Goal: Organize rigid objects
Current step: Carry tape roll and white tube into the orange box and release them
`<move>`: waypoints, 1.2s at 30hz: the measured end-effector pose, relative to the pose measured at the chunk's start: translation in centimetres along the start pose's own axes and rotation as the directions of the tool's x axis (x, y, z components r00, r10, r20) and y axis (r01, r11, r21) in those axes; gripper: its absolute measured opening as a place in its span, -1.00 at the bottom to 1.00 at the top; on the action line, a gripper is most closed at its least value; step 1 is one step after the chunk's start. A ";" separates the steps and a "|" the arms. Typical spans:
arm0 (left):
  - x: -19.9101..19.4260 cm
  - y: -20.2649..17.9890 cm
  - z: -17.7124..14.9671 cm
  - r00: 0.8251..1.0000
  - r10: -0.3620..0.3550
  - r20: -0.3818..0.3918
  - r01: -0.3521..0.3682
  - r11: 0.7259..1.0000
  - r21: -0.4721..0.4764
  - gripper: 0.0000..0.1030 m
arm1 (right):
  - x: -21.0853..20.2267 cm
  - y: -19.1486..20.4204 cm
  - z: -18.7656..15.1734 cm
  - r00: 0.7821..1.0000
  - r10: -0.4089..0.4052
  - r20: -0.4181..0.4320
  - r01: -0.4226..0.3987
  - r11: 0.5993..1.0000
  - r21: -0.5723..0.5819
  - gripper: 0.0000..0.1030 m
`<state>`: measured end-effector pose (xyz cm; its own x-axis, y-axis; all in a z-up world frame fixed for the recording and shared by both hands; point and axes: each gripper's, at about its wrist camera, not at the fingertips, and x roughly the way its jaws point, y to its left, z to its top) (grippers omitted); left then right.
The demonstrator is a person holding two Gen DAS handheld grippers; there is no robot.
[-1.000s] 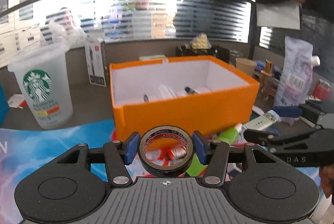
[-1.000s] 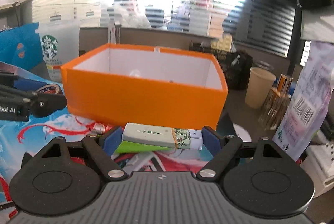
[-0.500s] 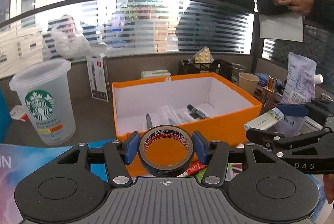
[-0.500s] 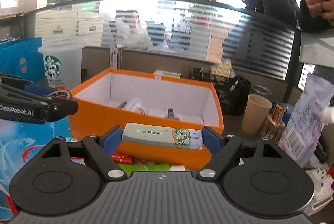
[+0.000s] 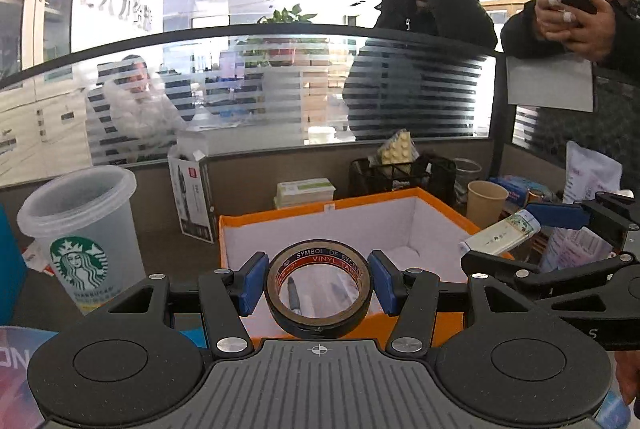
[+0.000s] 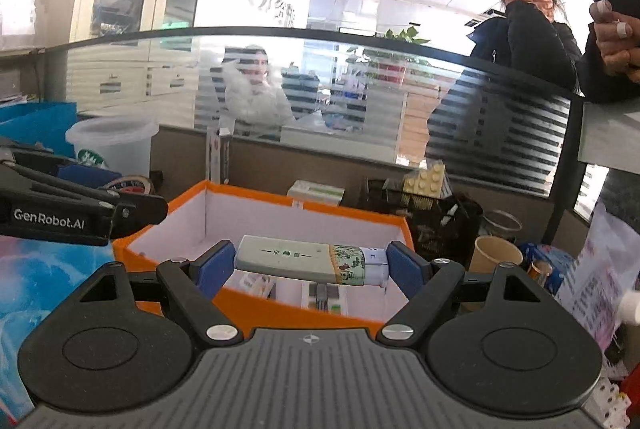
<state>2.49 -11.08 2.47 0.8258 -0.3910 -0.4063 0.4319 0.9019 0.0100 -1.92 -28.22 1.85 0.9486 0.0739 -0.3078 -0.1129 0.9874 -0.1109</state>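
Tape roll (image 5: pixel 318 287) sits clamped between the blue pads of the left tongs (image 5: pixel 318 285), standing on edge so its hole faces the camera; through the hole a dark pen (image 5: pixel 293 296) shows, lying on the white floor of the orange box (image 5: pixel 432 203). The roll hangs just before the box's near wall, over the desk. On the other side, the right tongs (image 6: pixel 310 263) grip a pale green tube (image 6: pixel 298 259) lengthwise, one pad at its flat end and the other at its white cap, the tube lying level across the gap and held above the near edge of the same box (image 6: pixel 184 199). From the left wrist view the tube (image 5: pixel 500 235) and right tongs appear at the right, beside the box's right wall. A translucent Starbucks cup (image 5: pixel 82 241) stands left of the box, a paper cup (image 5: pixel 486 203) and a black mesh organiser (image 5: pixel 400 175) behind it. Two people lean on the striped glass partition (image 5: pixel 240 97), one holding a phone
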 end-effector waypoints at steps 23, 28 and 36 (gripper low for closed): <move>10.7 1.7 2.8 0.972 0.048 -0.229 -0.068 0.994 -0.081 0.04 | 8.5 -4.4 2.4 0.991 0.079 -0.112 -0.068 0.993 0.099 0.58; 12.9 1.8 2.6 0.952 0.065 -0.300 -0.088 0.994 -0.064 0.04 | 11.2 -4.9 3.0 0.976 0.113 -0.188 -0.095 0.990 0.100 0.58; 15.2 2.3 0.9 0.910 0.049 -0.411 -0.092 0.992 -0.084 0.04 | 14.2 -4.7 1.7 0.954 0.107 -0.279 -0.092 0.993 0.069 0.58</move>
<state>16.35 -15.09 -2.84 0.6244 -0.2360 -0.7446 0.3222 0.9462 -0.0297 12.57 -31.56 -0.40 0.8108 0.1376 -0.5689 -0.1788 0.9837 -0.0169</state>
